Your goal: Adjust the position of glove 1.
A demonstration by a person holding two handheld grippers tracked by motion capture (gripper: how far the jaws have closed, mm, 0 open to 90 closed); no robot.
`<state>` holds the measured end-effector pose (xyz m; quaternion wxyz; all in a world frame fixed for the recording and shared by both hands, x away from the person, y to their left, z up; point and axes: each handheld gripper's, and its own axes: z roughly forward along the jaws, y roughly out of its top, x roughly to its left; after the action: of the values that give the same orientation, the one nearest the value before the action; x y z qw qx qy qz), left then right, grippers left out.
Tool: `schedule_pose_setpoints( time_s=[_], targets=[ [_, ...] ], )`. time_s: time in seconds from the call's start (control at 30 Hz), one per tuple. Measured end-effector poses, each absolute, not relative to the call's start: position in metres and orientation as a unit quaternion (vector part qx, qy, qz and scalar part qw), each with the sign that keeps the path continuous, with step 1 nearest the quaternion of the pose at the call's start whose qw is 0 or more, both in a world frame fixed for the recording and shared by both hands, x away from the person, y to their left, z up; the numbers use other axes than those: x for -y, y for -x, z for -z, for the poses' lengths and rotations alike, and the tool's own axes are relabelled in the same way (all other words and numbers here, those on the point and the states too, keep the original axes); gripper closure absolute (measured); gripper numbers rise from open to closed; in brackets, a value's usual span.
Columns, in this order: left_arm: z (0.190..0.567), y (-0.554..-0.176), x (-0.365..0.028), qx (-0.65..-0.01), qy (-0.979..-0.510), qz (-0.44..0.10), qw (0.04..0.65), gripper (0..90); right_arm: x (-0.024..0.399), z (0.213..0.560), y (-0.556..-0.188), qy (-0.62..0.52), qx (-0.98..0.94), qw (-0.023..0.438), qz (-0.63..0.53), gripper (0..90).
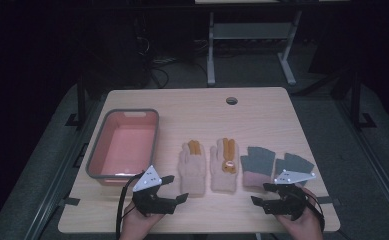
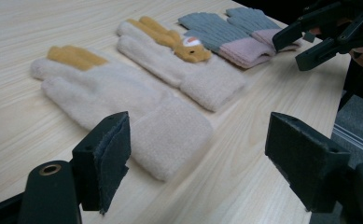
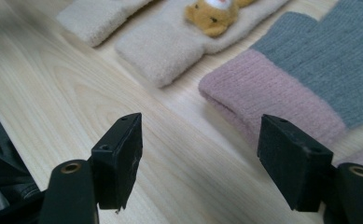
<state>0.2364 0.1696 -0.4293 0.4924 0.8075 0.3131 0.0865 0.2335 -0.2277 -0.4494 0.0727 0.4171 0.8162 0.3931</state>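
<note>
My left gripper [image 1: 174,189] hovers with its jaws wide and empty just short of the cuff of the plain cream glove [image 1: 192,169], and my right gripper [image 1: 263,194] is equally wide and empty, facing the pink cuff of the nearer grey glove [image 1: 256,166]. Four gloves lie flat in a row on the wooden table [image 1: 262,107]: the plain cream one, its partner with the little bear [image 1: 224,165], then the two grey ones, the second grey glove [image 1: 294,166] partly behind my right gripper's plate. The pink basin [image 1: 124,145] sits to the left, empty, and looks like where they belong.

The risks I see are these. The cuffs are thick and soft, so a shallow pinch could catch only the top layer and let the glove slide out on the lift. The grey gloves lie so close that they may overlap, so my right jaws might drag both along. The cream pair lies close together too, and a wide sweep could nudge the bear glove askew.
</note>
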Motion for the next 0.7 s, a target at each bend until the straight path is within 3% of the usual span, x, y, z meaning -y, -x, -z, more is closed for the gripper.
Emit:
schedule_pose_setpoints(
  time_s=[0.7],
  targets=[
    [0.430,-0.237,-0.169,-0.312,-0.808,-0.086,0.493,22.5,0.205,0.432,-0.247,-0.379,-0.837,0.081,-0.386,30.2]
  ],
)
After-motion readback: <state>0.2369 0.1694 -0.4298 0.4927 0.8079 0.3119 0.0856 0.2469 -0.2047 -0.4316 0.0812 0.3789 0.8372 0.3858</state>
